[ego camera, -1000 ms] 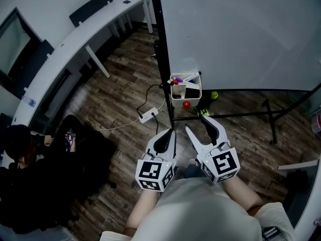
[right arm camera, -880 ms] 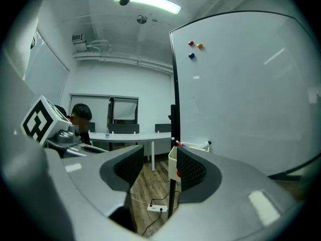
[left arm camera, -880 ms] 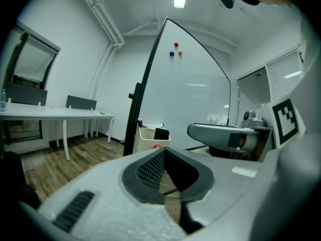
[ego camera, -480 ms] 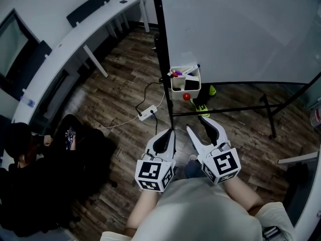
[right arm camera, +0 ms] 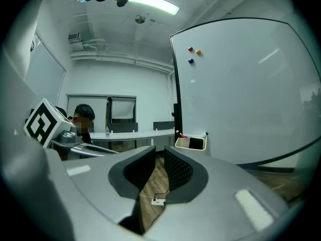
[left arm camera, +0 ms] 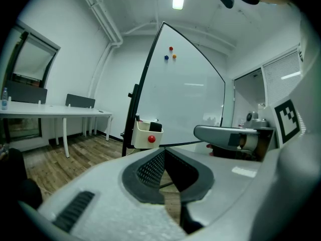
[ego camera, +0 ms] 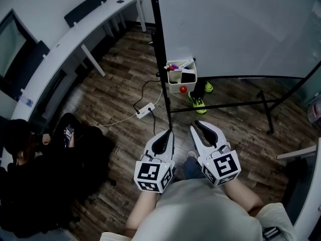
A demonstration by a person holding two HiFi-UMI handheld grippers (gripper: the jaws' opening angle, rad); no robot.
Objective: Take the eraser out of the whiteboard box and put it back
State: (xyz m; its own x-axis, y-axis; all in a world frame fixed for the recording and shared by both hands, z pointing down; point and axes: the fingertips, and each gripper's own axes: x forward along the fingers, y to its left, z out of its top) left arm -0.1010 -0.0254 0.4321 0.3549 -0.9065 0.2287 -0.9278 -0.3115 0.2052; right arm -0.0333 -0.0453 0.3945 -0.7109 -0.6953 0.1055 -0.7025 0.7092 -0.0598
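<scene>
The white whiteboard box (ego camera: 175, 86) hangs low on the whiteboard stand, ahead of both grippers. The black eraser (ego camera: 188, 77) stands in it beside some markers, and a red magnet (ego camera: 183, 89) sticks to its front. The box (left arm camera: 144, 137) and eraser (left arm camera: 155, 127) show far off in the left gripper view, and the box (right arm camera: 190, 143) with the eraser (right arm camera: 196, 143) in the right gripper view. My left gripper (ego camera: 168, 133) (left arm camera: 164, 151) is shut and empty. My right gripper (ego camera: 200, 125) (right arm camera: 159, 152) has just been closing. A narrow gap remains, with nothing between its jaws.
A white power strip (ego camera: 145, 111) with its cable lies on the wooden floor left of the stand. Green shoes (ego camera: 197, 103) sit under the whiteboard (ego camera: 235, 29). A curved white desk (ego camera: 75, 39) runs along the left, and a seated person (ego camera: 30, 159) is at the far left.
The right gripper's jaws have drawn much closer together. The box and stand sit higher and slightly further left in the head view. The left gripper stays shut.
</scene>
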